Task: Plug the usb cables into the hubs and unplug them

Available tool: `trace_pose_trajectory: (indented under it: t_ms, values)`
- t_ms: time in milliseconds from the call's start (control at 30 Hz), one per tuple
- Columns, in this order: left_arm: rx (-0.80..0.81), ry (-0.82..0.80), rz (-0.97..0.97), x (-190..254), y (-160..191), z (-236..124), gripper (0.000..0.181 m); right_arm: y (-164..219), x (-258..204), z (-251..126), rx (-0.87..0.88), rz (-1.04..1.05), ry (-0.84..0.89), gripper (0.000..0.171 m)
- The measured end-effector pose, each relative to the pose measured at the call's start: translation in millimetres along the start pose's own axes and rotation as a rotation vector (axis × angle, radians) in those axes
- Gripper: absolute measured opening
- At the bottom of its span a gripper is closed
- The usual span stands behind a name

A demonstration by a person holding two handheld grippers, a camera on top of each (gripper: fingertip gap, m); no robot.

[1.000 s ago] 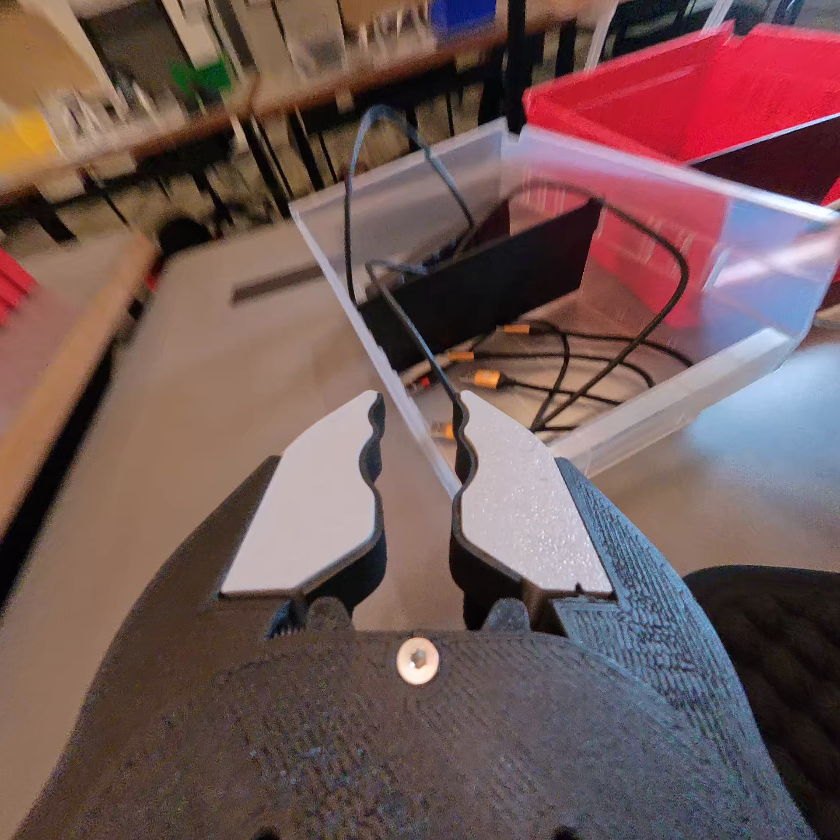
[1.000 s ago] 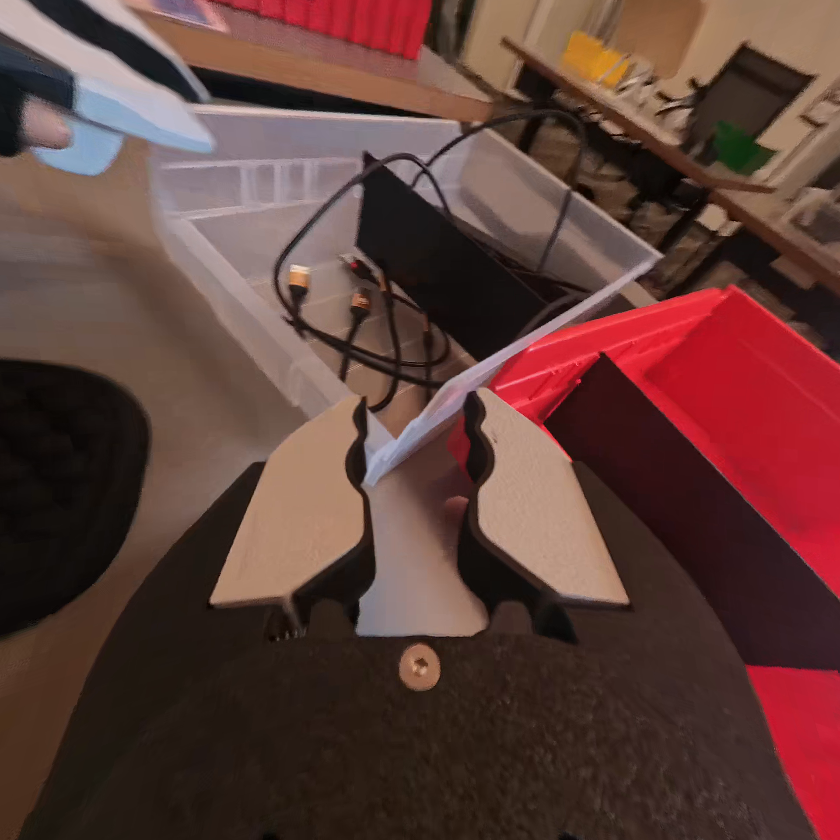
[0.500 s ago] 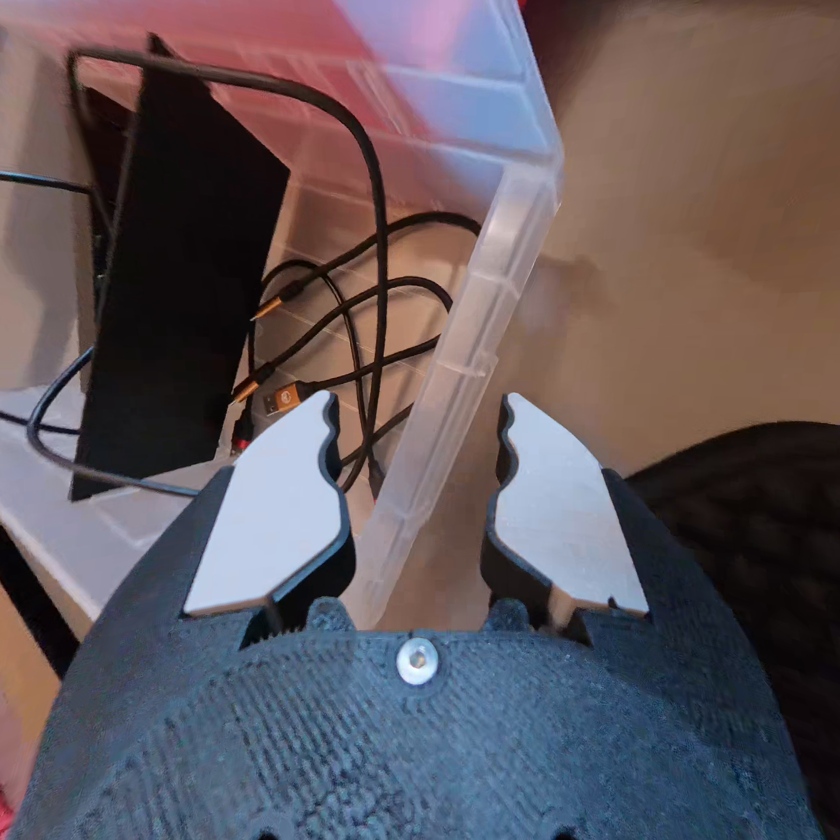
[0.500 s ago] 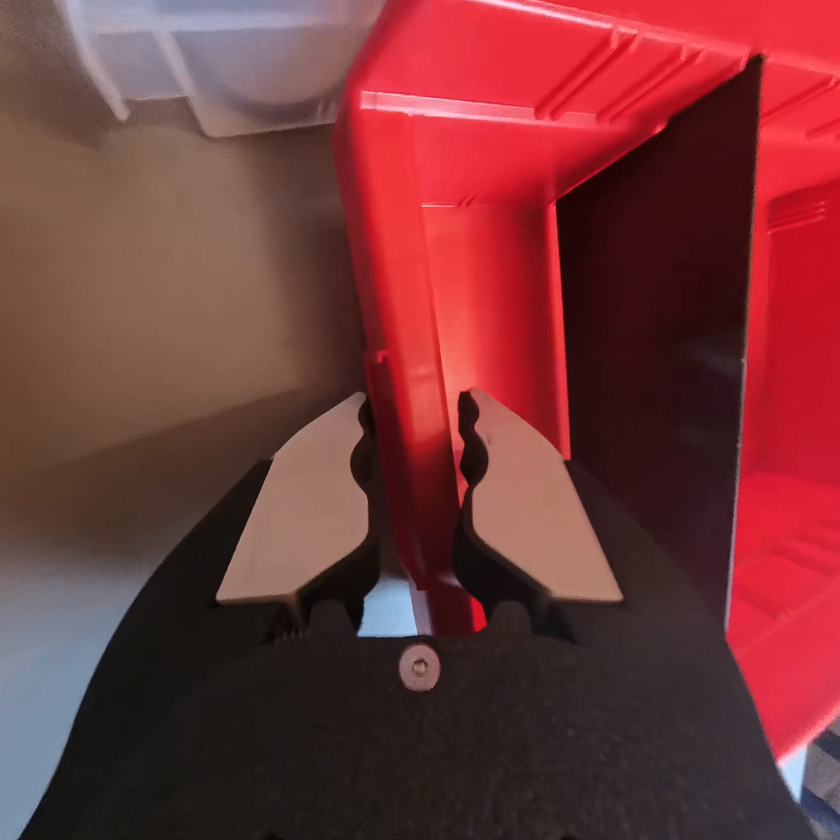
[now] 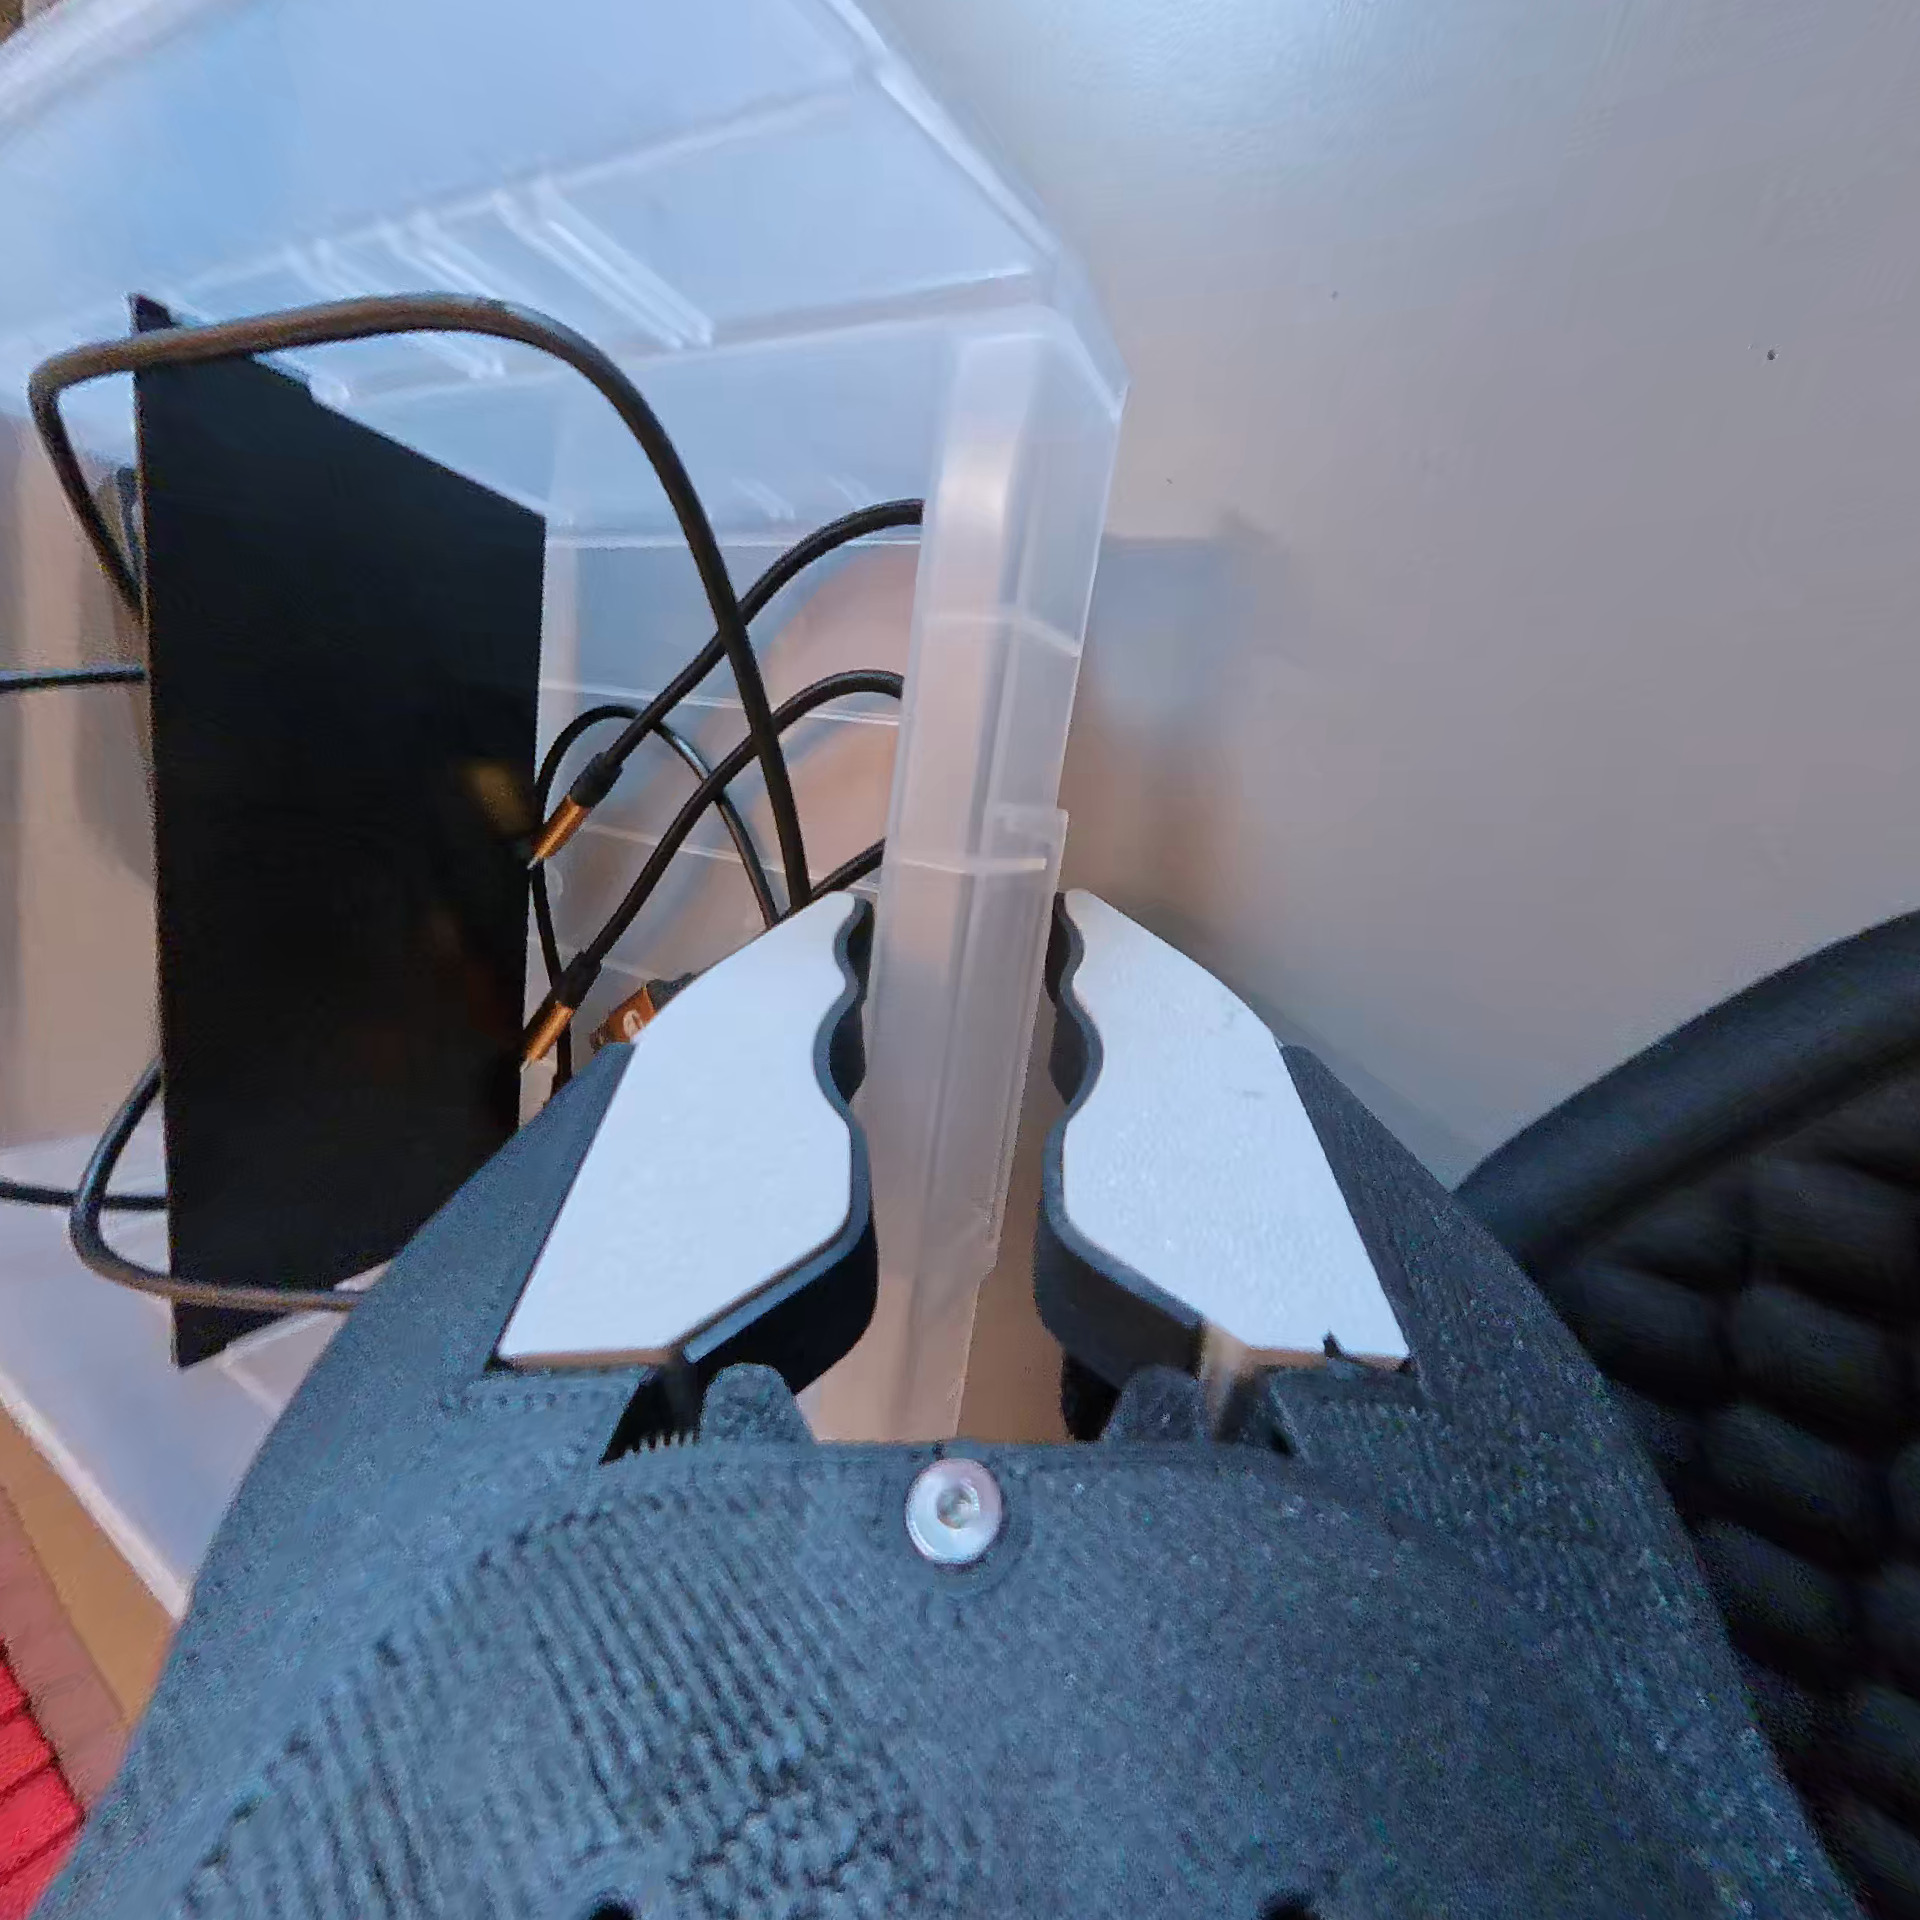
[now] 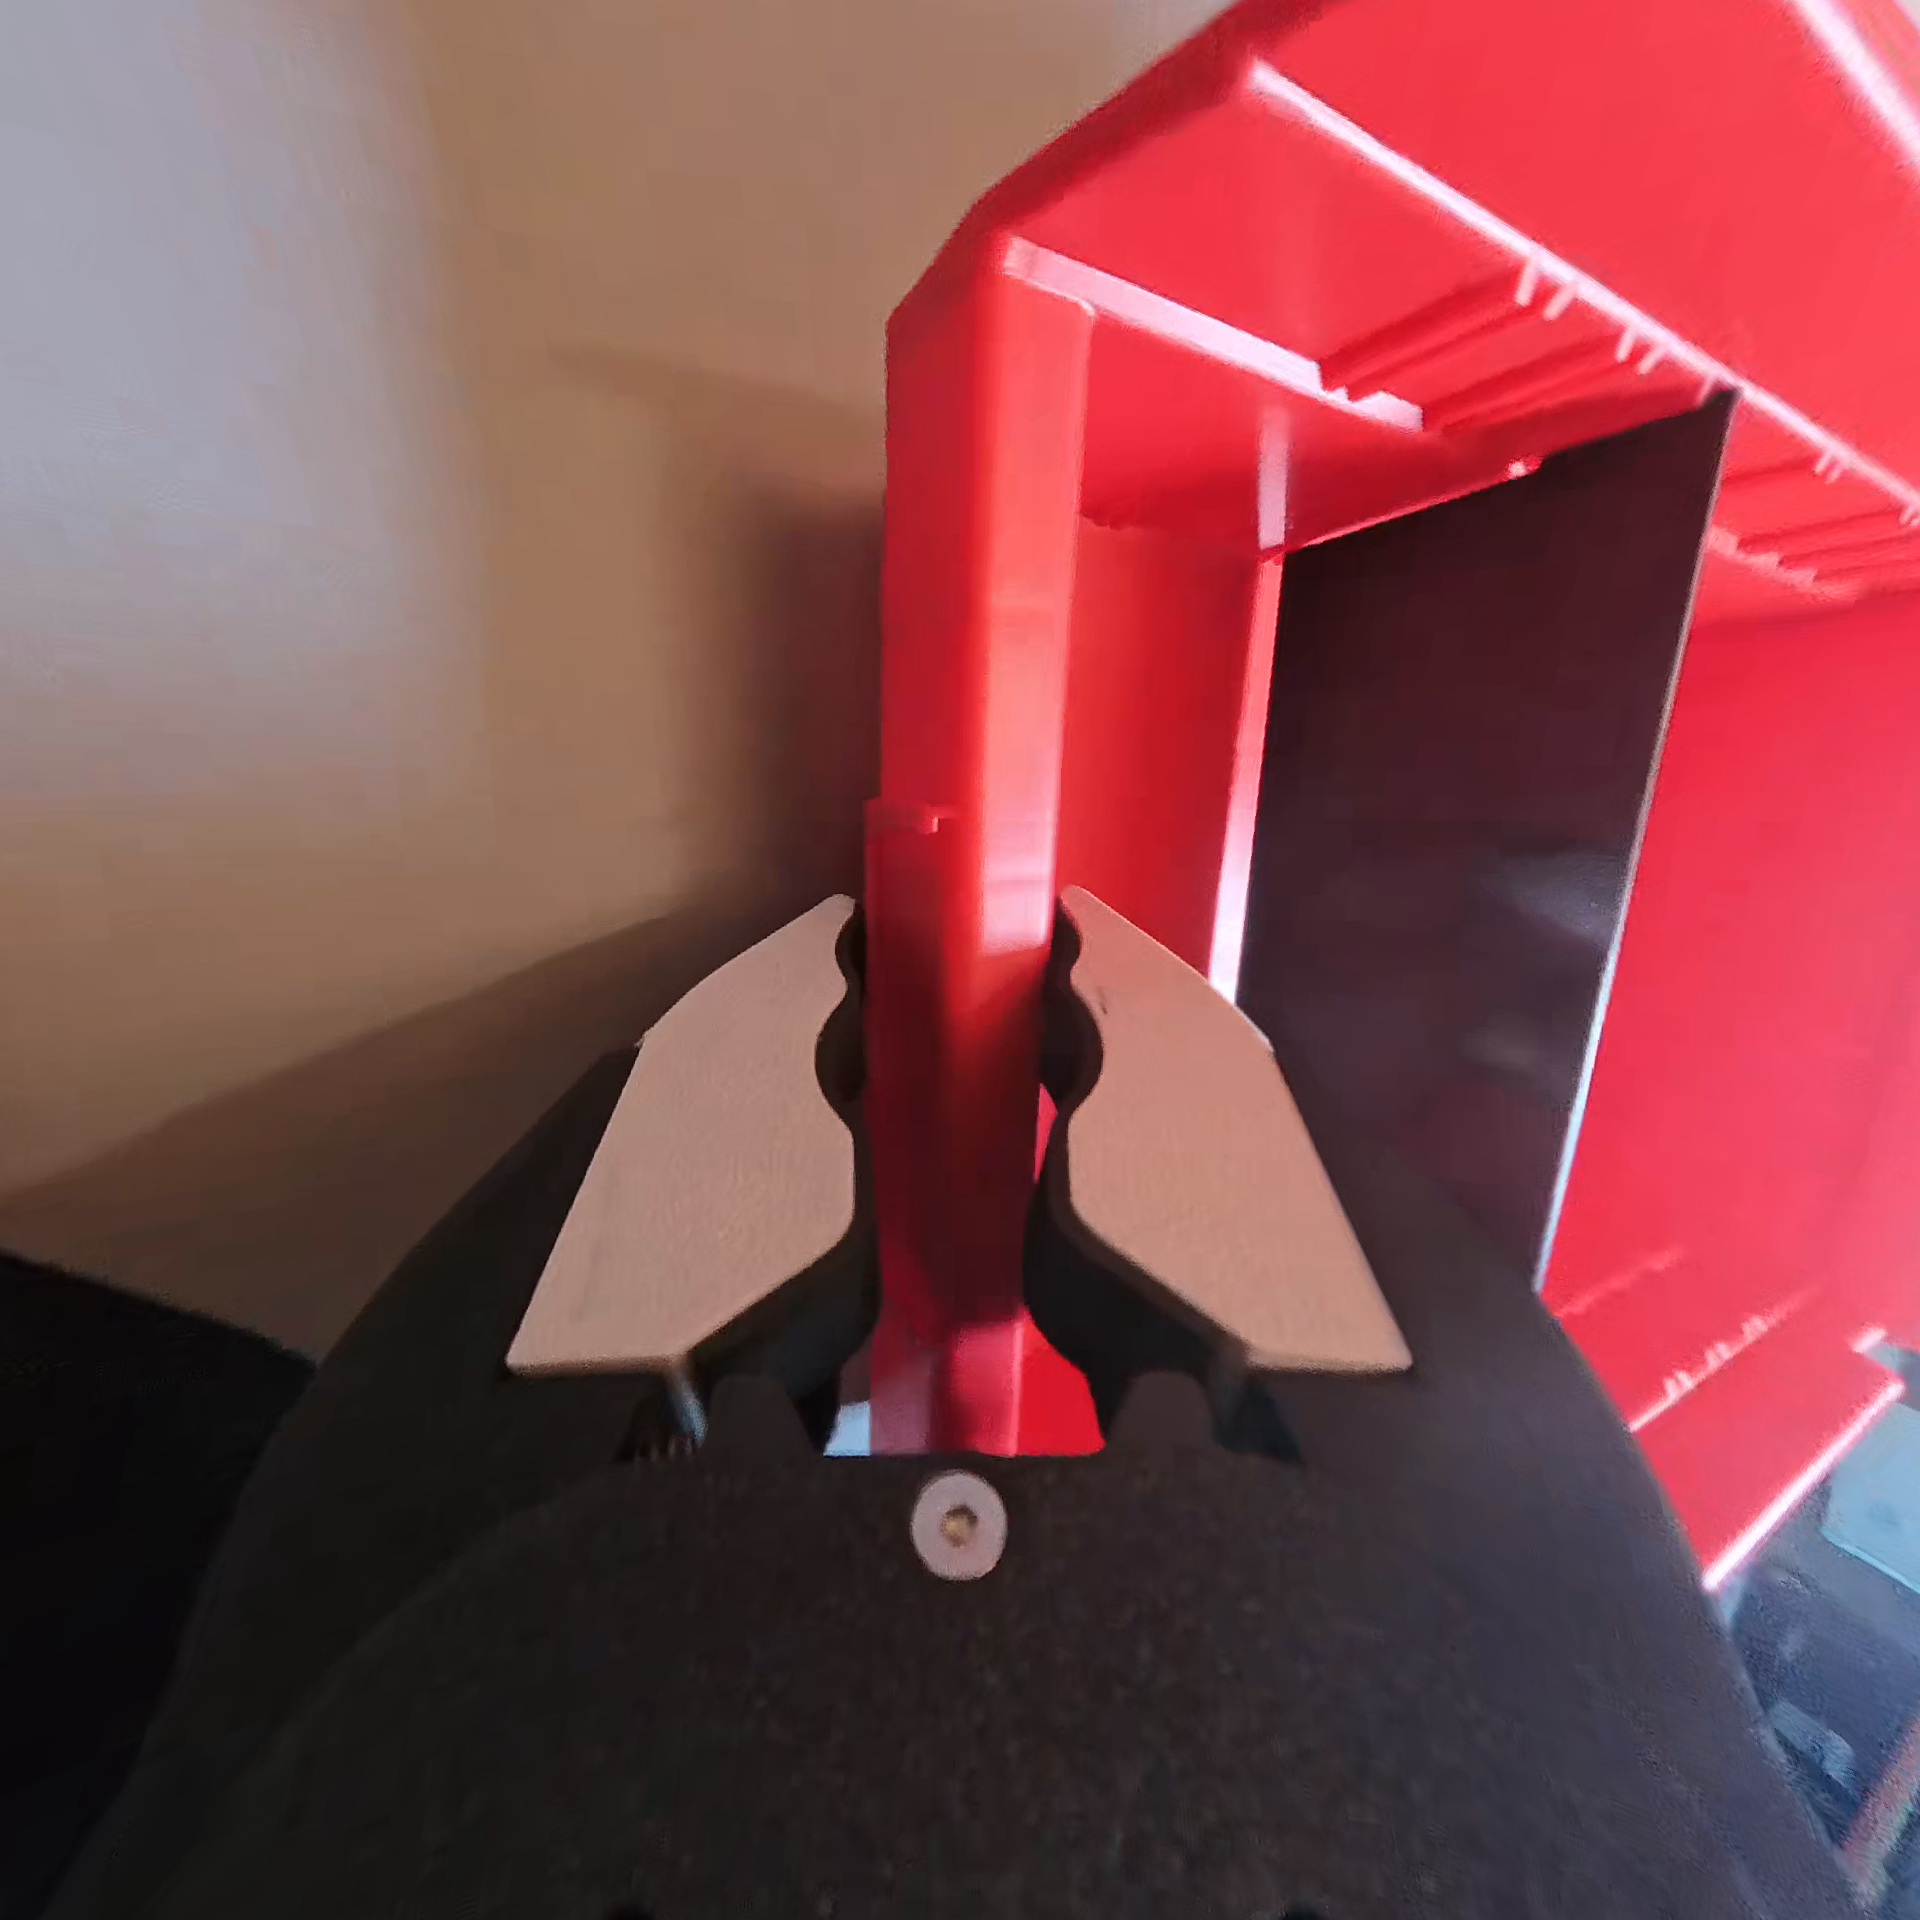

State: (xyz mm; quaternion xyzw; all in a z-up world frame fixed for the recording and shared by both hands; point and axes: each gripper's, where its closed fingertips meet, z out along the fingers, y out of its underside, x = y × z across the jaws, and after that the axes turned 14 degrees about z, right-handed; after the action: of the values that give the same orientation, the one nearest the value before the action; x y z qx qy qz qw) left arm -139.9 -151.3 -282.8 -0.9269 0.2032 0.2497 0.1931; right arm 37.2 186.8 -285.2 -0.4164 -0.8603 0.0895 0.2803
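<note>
In the left wrist view my left gripper (image 5: 961, 904) straddles the upright wall of a clear plastic bin (image 5: 997, 623), one finger inside and one outside, and is shut on it. Black USB cables (image 5: 727, 644) with orange-collared plugs (image 5: 566, 821) lie loose inside the bin beside a black divider panel (image 5: 332, 831). In the right wrist view my right gripper (image 6: 956, 904) is shut on the wall of a red plastic bin (image 6: 977, 571). No hub shows in either view.
A dark divider panel (image 6: 1455, 831) stands inside the red bin. A black woven mat (image 5: 1714, 1351) lies on the beige table (image 5: 1455, 520) to the right of the clear bin; it also shows in the right wrist view (image 6: 125, 1455) at lower left. The tips of one gripper are about 40 centimetres away from the tips of the other.
Both grippers swung down from looking across the bins onto the bin walls. The left fingers closed on the clear bin's wall; the right fingers tightened on the red bin's wall.
</note>
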Motion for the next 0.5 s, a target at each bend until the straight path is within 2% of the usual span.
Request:
trace_pose_trajectory:
  t_ms: [33,300,500]
  values:
    - [0.011,0.002,-0.001,-2.7,-0.5,2.4,0.031,9.2,10.1,0.8,-0.017,-0.002,0.012,0.031]
    - [0.045,-0.009,-0.003,-41.7,14.4,24.1,0.030,38.0,92.0,26.6,-0.046,-0.001,0.109,0.031]
    - [0.072,0.022,-0.002,-56.0,18.1,32.0,0.029,36.8,111.9,32.1,-0.057,0.036,0.155,0.032]
